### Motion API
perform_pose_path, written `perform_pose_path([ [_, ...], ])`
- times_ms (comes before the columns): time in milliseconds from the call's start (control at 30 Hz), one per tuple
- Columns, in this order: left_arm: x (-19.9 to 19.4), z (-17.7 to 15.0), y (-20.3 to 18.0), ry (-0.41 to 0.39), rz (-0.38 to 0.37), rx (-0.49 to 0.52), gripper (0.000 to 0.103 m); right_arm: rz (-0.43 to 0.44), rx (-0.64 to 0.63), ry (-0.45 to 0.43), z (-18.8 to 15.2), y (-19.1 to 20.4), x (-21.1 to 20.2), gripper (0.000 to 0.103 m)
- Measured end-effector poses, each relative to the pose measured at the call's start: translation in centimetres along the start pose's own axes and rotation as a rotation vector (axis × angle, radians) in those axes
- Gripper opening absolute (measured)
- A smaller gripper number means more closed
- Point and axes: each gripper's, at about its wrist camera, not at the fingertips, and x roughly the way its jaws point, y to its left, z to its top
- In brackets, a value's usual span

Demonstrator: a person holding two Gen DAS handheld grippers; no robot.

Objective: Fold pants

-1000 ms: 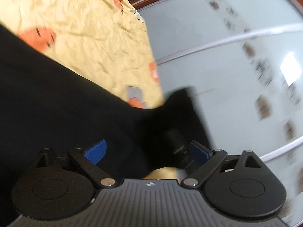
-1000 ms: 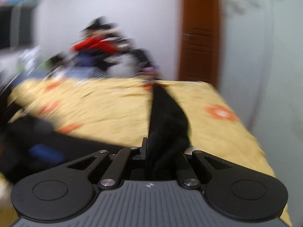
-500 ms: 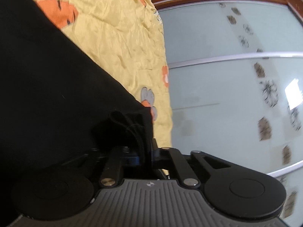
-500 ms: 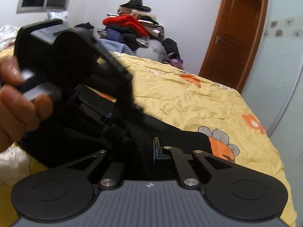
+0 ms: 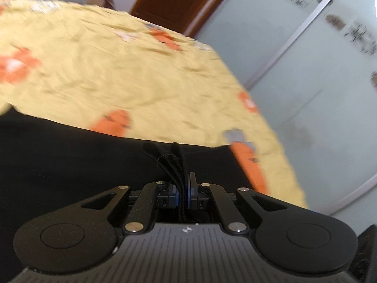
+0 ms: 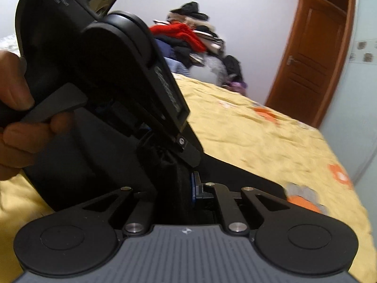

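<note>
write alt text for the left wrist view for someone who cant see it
The left gripper is shut on a bunched edge of the black pants, which spread across a yellow bedspread with orange flower prints. Beyond the bed stand a brown wooden door and pale frosted sliding panels.

A second ago your left claw [image 5: 181, 194] stood wide open with its blue pads apart around the black pants [image 5: 70, 160]; you closed it, and it ended pinched on a bunched fold of the cloth. You also tipped that hand up, so its view swung from the frosted wardrobe doors [image 5: 306, 75] to the yellow bedspread [image 5: 117, 77] and the brown door [image 5: 174, 2]. Your left hand [image 6: 21, 118] and its tool came into the right camera's view and moved closer, until the left claw sat just beside the right claw [image 6: 179, 188], both on the same bunch of pants.
</note>
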Motion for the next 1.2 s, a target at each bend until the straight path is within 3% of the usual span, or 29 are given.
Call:
perform_pose_path([
  [133, -0.8, 0.1, 1.8, -0.002, 0.138, 0.060, 0.006, 0.073, -0.026, -0.012, 1.2, 2.5, 1.6, 0.007],
  [400, -0.4, 0.4, 3.0, -0.025, 0.251, 0.110, 0.006, 0.119, -0.044, -0.004, 1.7, 5.0, 3.9, 0.009],
  [533, 0.1, 0.0, 3.0, -0.006, 0.282, 0.135, 0.008, 0.166, -0.054, 0.044, 1.4, 5.0, 3.8, 0.030],
  [633, -0.1, -0.1, 3.2, -0.008, 0.310, 0.142, 0.015, 0.253, -0.068, 0.068, 1.1, 3.6, 1.7, 0.034],
  [733, -0.6, -0.2, 3.6, -0.016, 0.338, 0.131, 0.018, 0.361, 0.048, 0.060, 1.1, -1.3, -0.8, 0.036],
  [800, -0.8, -0.1, 3.9, -0.019, 0.334, 0.108, 0.018, 0.309, 0.127, 0.036, 1.0, -4.5, -2.0, 0.039],
  [867, -1.1, 0.0, 4.3, -0.026, 0.346, 0.079, 0.025, 0.232, 0.213, 0.036, 0.8, -7.8, -1.7, 0.041],
  [967, -2.0, 0.2, 4.4, -0.065, 0.402, 0.048, 0.037, 0.125, 0.270, 0.112, 0.4, -10.5, 1.2, 0.041],
  [1067, -2.9, 0.5, 4.1, -0.123, 0.482, 0.050, 0.038, 0.077, 0.294, 0.158, -0.2, -11.5, 4.0, 0.040],
  [1133, -3.1, 0.8, 4.0, -0.118, 0.449, 0.035, 0.041, 0.059, 0.300, 0.171, -1.0, -11.1, 4.8, 0.043],
  [1200, -2.9, 1.0, 3.6, -0.085, 0.359, 0.019, 0.051, 0.060, 0.315, 0.154, -0.8, -10.9, 4.4, 0.047],
])
